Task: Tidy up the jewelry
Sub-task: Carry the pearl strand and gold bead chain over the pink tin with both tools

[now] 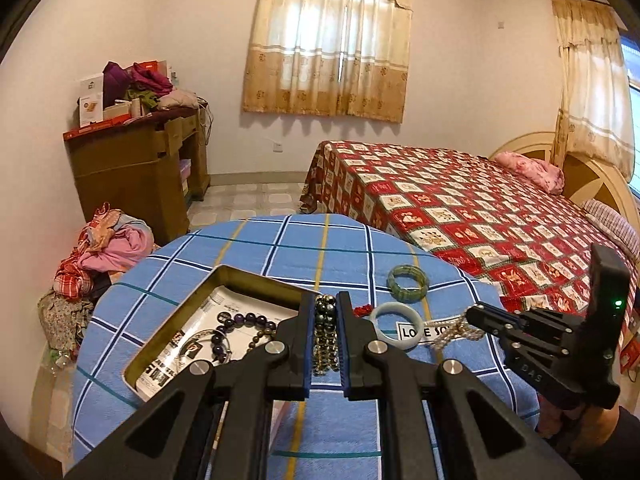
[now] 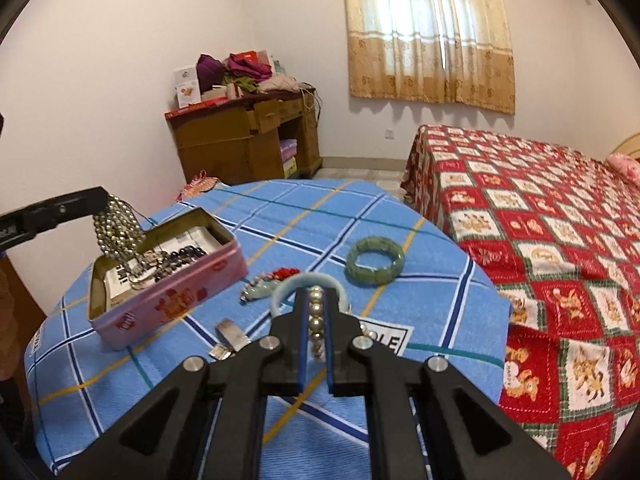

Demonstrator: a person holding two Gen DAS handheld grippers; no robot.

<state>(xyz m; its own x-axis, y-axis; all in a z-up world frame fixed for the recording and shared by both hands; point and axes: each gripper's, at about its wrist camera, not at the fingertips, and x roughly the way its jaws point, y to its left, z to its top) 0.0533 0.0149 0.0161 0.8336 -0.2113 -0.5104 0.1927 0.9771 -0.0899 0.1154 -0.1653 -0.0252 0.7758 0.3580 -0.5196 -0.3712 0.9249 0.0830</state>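
Note:
My left gripper (image 1: 325, 300) is shut on a bundle of dark metallic bead strands (image 1: 325, 332). From the right wrist view the left gripper (image 2: 105, 197) holds those bead strands (image 2: 116, 228) dangling over the open pink tin (image 2: 168, 292). The tin (image 1: 168, 328) holds a purple bead bracelet (image 1: 240, 320) on printed paper. My right gripper (image 2: 316, 294) is shut on a pearl necklace (image 2: 316, 320); in the left wrist view the right gripper (image 1: 474, 314) shows the pearls (image 1: 460, 328) hanging. On the cloth lie a green bangle (image 2: 375, 260), a pale blue bangle (image 1: 396, 326) and a red-and-green pendant (image 2: 264, 282).
The round table wears a blue checked cloth (image 2: 320, 216). A metal clip (image 2: 228, 336) lies near the tin. A bed with a red patterned cover (image 2: 540, 240) stands to the right, a wooden desk (image 2: 248, 140) piled with clothes at the back wall.

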